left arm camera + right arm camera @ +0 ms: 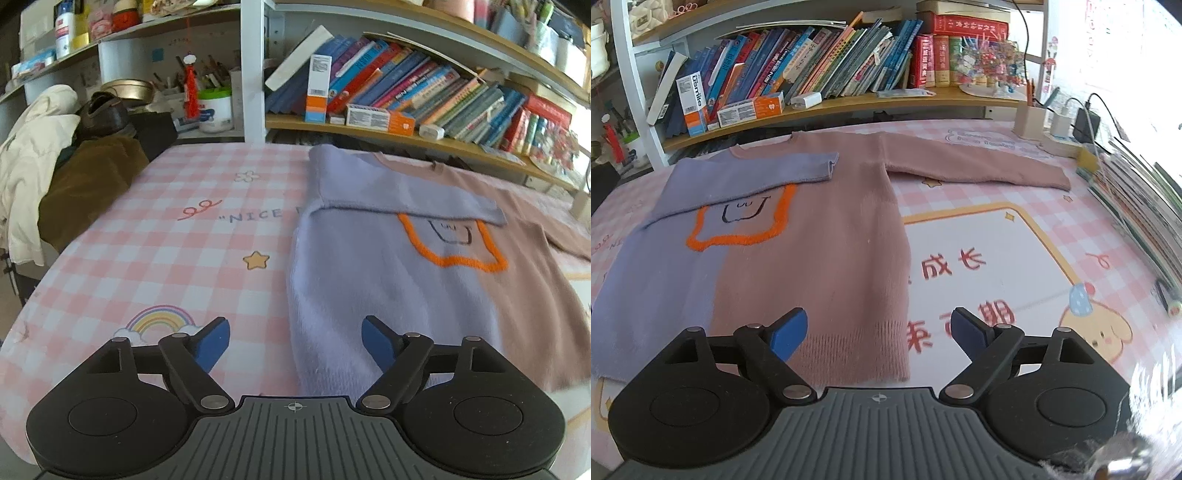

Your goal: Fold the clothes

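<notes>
on the pink checked desk [166,229] the two-tone sweater [798,258] lay flat, collar toward the bookshelf [849,103], its lilac sleeve [775,166] already folded across the chest. both tools, left tool [295,343] and right tool [879,332], stood wide open and held nothing, hovering over the hem. the pink sleeve [979,166] stretched out sideways to the right, so the right tool seemed nearer for folding it in.

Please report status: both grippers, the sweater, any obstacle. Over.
Left gripper open, empty; right gripper open, empty. Sweater flat, purple sleeve folded across chest, pink sleeve still spread out. Nothing on it.
</notes>
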Motion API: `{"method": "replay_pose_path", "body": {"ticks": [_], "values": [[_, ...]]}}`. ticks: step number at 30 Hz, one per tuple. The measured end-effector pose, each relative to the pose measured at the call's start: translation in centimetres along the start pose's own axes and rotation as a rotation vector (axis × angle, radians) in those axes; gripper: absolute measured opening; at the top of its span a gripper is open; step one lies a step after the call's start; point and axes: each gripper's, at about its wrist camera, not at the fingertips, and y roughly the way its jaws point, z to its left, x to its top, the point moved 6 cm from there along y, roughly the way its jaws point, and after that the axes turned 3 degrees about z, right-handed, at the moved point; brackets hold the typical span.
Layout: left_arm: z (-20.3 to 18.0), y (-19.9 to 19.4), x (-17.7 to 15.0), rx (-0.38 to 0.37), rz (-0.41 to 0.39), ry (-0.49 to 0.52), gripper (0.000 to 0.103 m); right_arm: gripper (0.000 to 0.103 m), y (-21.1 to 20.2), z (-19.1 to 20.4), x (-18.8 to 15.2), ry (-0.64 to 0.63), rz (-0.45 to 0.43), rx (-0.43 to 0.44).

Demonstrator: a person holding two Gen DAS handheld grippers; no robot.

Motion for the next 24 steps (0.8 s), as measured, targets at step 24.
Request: {"method": "replay_pose_path", "body": {"ticks": [24], "values": [[-1.8, -0.5, -1.4, -0.116, 0.009, 0.094, 0.085, 0.085, -3.3, -0.7, -3.6, 0.061, 0.011, -0.143]]}}
